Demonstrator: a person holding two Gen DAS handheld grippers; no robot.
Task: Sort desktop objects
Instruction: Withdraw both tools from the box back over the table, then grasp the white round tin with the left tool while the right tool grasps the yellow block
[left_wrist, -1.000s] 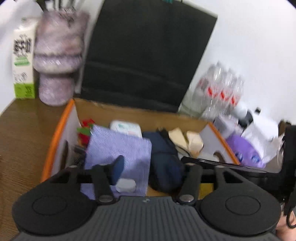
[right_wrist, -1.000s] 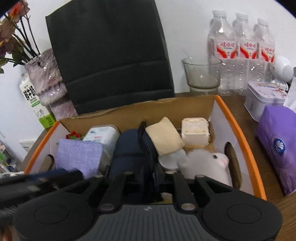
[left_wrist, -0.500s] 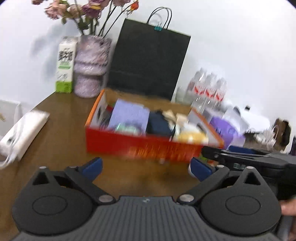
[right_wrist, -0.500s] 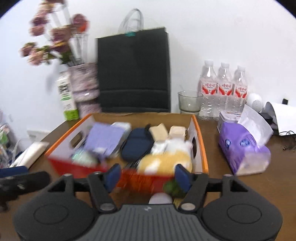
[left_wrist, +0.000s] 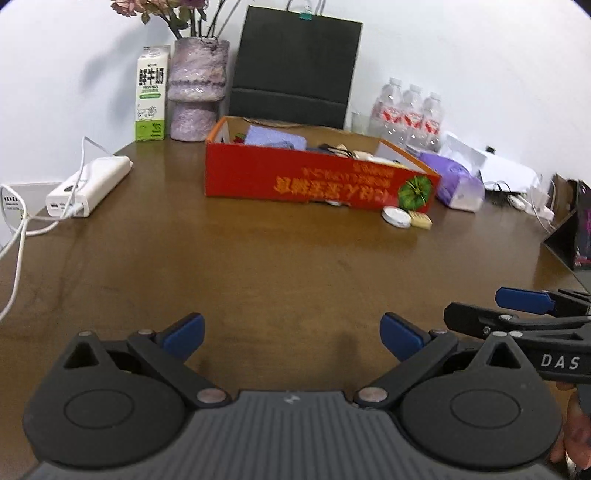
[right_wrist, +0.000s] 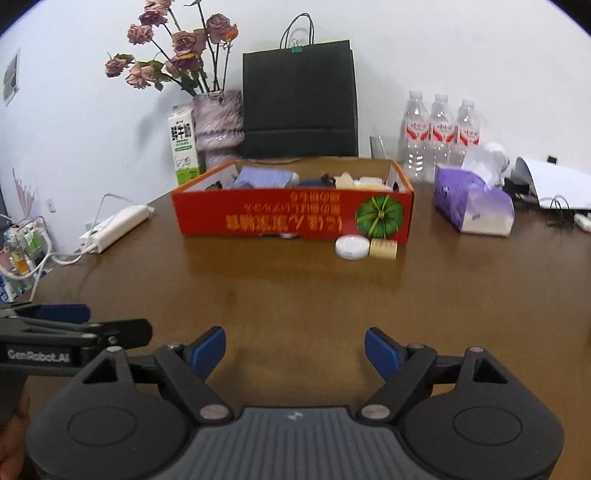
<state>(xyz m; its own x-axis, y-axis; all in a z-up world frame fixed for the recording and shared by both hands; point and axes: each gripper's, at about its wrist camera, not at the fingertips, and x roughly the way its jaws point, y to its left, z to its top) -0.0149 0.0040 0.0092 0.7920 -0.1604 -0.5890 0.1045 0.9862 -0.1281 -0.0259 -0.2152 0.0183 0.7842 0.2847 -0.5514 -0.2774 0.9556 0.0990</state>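
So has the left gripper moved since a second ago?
Yes. The left gripper has backed away from the red box, which now sits far ahead across bare table.

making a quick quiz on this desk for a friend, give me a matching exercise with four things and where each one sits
Things:
1. milk carton
2. tissue pack
3. round white tin
4. power strip

Places:
a. on the table just in front of the red box
b. right of the red box
c. near the table's left edge, with cables
d. beside the vase at the back

Pairs: 1-d, 2-b, 3-a, 4-c
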